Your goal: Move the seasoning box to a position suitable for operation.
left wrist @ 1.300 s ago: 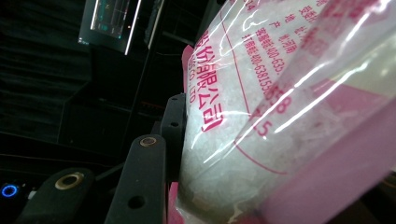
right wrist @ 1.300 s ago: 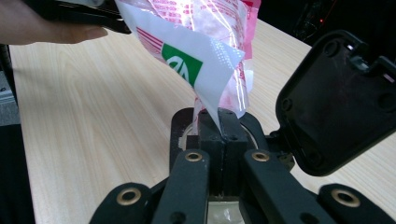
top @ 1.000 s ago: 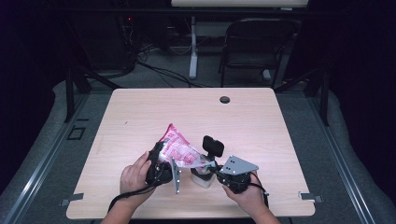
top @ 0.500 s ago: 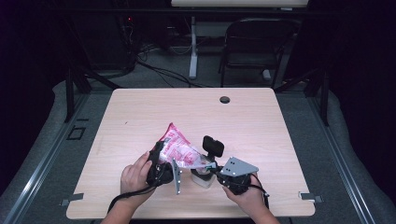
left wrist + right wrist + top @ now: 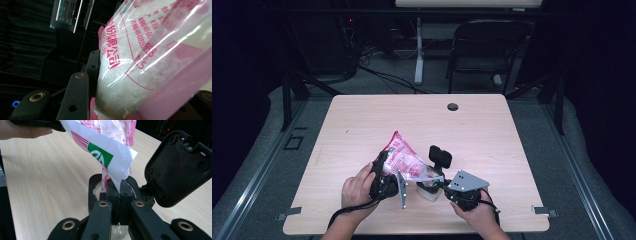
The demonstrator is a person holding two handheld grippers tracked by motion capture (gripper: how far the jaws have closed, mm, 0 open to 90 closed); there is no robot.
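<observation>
— Where is the bag right now?

— The pink and clear bag (image 5: 404,161) hangs tilted above the bench (image 5: 492,135), close to the front edge and a little left of its middle. I have it from both ends. My left gripper (image 5: 384,176) has its jaws set partway apart around the fat lower part of the bag; in the left gripper view the white grains inside (image 5: 140,75) press right against the one jaw I can see, and the bag bulges out past it.

— And the right one?

— My right gripper (image 5: 117,192) has its jaws pinched together on the white corner of the bag (image 5: 117,167), the one with the green mark. That corner runs down straight into the narrow slit between the two jaw tips, so the bag slopes from my left hand (image 5: 357,187) down toward my right hand (image 5: 477,212).

— What sits under that corner?

— A small clear jar (image 5: 430,190) stands on the bench just beside the right jaws, under the low corner of the bag. In the right gripper view its rim shows behind my jaw tips. A black lid (image 5: 175,167) stands tilted up just right of it; whether it is joined to the jar I cannot tell.

— Anything else on the bench?

— A small dark round hole (image 5: 453,106) near the far edge, well apart from all this.
</observation>
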